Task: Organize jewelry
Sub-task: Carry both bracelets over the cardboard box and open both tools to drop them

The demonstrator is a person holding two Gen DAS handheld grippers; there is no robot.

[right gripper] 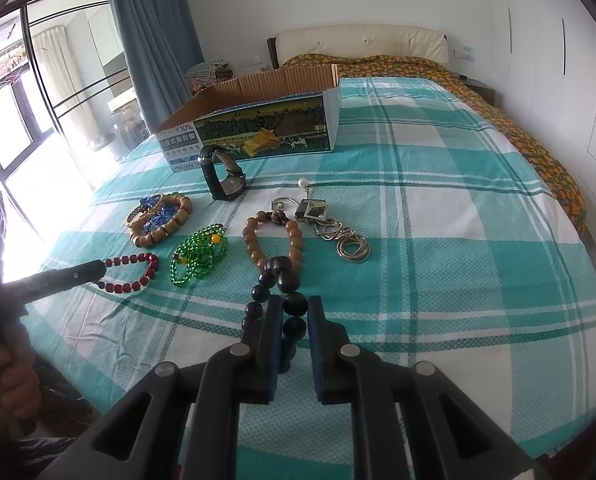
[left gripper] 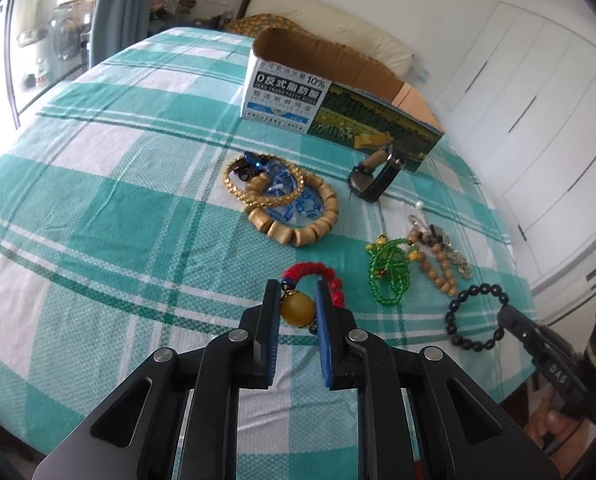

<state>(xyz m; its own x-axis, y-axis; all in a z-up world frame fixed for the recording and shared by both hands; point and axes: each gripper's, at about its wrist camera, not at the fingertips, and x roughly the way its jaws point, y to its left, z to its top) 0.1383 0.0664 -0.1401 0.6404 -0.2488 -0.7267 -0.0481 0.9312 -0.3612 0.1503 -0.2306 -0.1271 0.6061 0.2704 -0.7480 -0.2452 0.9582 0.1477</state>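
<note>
Left gripper (left gripper: pixel 293 308): its fingers are clamped on the large amber bead of the red bead bracelet (left gripper: pixel 320 276), which lies near on the bed; the big round bead is probably the easiest part to pinch.
Right gripper (right gripper: pixel 293 320): its fingers are closed on the black bead bracelet (right gripper: pixel 275 292), gripping one side of the loop so that the rest trails toward the far side.
Cardboard box (right gripper: pixel 257 128): open-topped, printed, corrugated inside, at the far side of the jewelry; a likely home for the pieces.
Bed (left gripper: pixel 97 200): soft teal-and-white checked sheet, slightly creased, so the beads sit without rolling.
Far-left pile: a chunky wooden barrel-bead bracelet (left gripper: pixel 298 228) with a gold mesh bangle (left gripper: pixel 265 184) and blue translucent beads (left gripper: pixel 293 204) overlapping it.
Watch (right gripper: pixel 223 176): black strap, standing on its edge just before the box.
Green glass bead strand (right gripper: pixel 199 258): glossy, bunched up, between the red bracelet and the brown wooden bead bracelet (right gripper: pixel 273 240).
Metal ring chain (right gripper: pixel 346 240): silvery linked loops, right of the brown beads.
Progress: judging by the layout, most pieces are not yet sorted.
</note>
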